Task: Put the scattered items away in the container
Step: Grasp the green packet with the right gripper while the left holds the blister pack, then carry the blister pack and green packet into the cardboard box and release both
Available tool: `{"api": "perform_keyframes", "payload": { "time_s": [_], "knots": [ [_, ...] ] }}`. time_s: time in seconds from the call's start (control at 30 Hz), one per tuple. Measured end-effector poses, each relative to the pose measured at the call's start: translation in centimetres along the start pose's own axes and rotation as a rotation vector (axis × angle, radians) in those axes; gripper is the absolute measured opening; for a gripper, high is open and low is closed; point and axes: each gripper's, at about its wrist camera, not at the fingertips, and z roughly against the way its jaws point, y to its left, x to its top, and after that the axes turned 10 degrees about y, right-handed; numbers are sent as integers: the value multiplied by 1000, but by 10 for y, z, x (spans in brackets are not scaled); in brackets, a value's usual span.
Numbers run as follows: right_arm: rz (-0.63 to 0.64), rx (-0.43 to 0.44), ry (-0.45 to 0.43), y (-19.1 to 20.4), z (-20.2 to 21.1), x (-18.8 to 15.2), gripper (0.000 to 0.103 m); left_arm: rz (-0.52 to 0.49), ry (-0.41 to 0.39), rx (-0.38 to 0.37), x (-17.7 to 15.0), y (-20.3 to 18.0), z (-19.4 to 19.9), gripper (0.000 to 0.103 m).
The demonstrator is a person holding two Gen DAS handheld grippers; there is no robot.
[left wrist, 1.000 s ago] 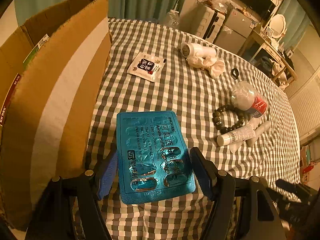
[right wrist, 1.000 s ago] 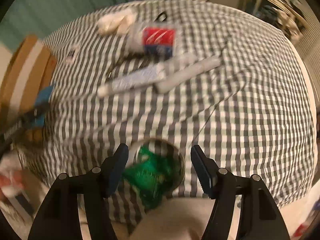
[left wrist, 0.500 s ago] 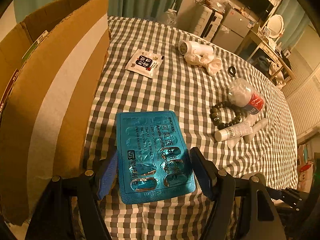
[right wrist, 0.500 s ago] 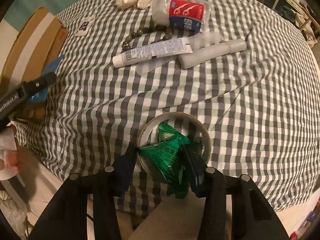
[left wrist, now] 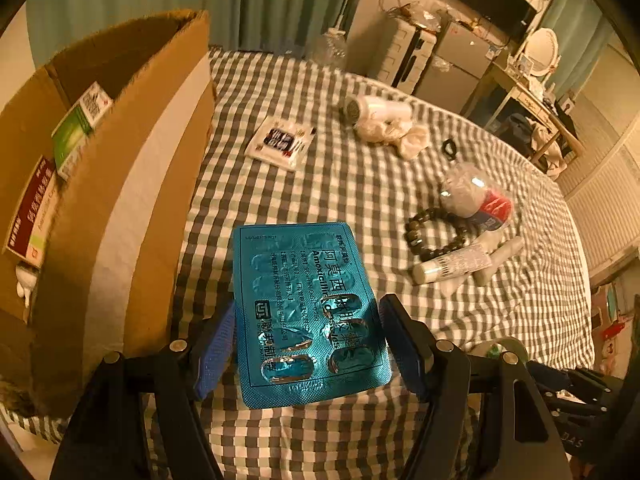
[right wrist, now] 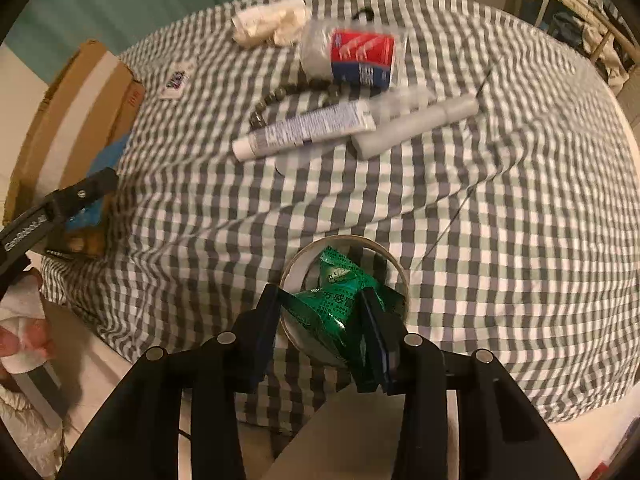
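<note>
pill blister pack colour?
Teal-blue foil blister pack, dark print; clearest in the left wrist view.

Glossy teal foil on the blister pack [left wrist: 308, 312], dimpled and catching light. Matt brown corrugated cardboard box [left wrist: 120, 184], torn rough along its rim. Soft woven gingham tablecloth [right wrist: 480, 200], wrinkled. Shiny crinkled green plastic sachet [right wrist: 332, 304]; smooth plastic tube [right wrist: 304, 128].

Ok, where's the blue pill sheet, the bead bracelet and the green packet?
blue pill sheet [left wrist: 308, 312]: left wrist view, middle of the foil.
bead bracelet [left wrist: 430, 250]: left wrist view, beads of its near curve.
green packet [right wrist: 326, 302]: right wrist view, its printed front.
</note>
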Motion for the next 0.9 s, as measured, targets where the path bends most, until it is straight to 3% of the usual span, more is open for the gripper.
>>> {"api": "perform_keyframes", "payload": {
  "time_s": [0.27, 0.47, 0.7, 0.9],
  "knots": [
    [47, 13, -140, 21, 61, -6, 39, -63, -116, -56, 10, -17, 55, 72],
    [48, 67, -212, 37, 94, -12, 39, -71, -180, -69, 20, -6, 100, 72],
    [162, 63, -280, 95, 137, 1, 39, -50, -286, 22, 59, 41, 160, 72],
    [323, 202, -331, 181, 172, 21, 39, -32, -299, 91, 66, 106, 190, 72]
  ]
}}
